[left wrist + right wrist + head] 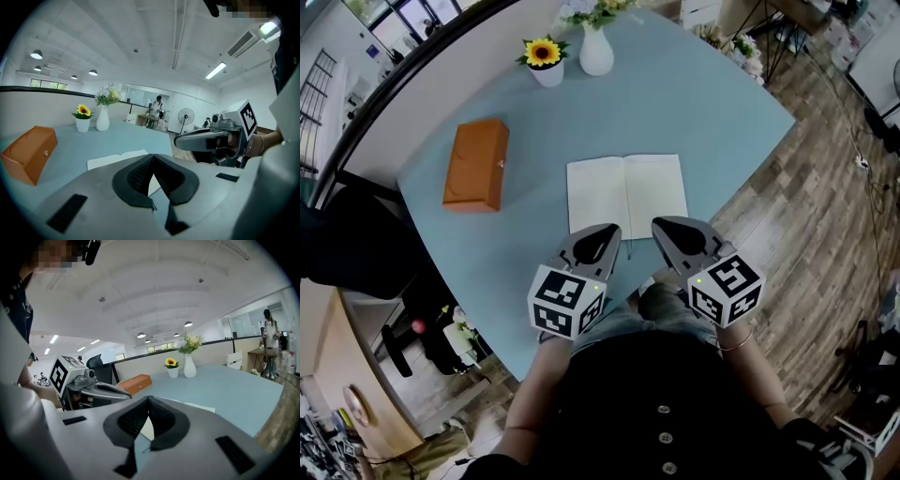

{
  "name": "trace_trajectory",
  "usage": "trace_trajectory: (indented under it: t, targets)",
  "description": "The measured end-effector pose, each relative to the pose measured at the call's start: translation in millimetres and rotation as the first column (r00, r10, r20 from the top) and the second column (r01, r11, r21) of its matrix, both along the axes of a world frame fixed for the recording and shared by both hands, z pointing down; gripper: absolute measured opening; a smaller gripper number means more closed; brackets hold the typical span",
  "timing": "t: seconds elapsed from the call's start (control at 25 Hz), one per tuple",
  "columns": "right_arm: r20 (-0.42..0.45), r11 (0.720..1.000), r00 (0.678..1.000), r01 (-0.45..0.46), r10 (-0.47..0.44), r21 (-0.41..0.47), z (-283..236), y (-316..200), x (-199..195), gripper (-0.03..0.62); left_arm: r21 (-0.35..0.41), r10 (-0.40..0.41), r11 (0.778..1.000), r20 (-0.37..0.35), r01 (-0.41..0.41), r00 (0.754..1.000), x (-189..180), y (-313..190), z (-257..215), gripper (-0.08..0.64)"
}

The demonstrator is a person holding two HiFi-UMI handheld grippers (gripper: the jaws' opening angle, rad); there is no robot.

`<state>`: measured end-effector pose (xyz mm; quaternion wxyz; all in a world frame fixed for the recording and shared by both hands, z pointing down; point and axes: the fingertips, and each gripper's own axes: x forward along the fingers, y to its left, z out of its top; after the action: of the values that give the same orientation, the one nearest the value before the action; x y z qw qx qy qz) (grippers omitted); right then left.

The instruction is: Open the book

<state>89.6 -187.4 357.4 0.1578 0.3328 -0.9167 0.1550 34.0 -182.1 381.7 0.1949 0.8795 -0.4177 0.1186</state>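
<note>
Both left gripper [612, 230] and right gripper [660, 226] are held just beside the notebook [626, 194], jaws closed on nothing; it's already laid open on the counter [703, 103], so basically done.

Pale blue table [703, 103] stands on wood-plank floor [825, 216] beside a cream low wall [150, 363] with dark rail, under a white ribbed ceiling [117, 37] carrying round lights [36, 55] and a strip light [215, 71]; fan [186, 115] and black chair [97, 363] beyond.
</note>
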Motion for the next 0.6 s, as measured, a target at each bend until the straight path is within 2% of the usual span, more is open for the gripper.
trace_trajectory:
  t: [0.2,0.6]
  targets:
    - [-0.015,0.999,0.999,0.033,-0.034,-0.016,5.4,4.7,-5.6,0.002,-0.020,0.011,1.000,0.026,-0.010,1.000,0.6,2.7,7.3,0.012]
    - [-0.044,0.997,0.998,0.050,-0.052,-0.051,20.2,7.0,-8.6,0.002,-0.062,0.019,0.998,0.012,-0.018,1.000,8.7,7.2,18.8,0.012]
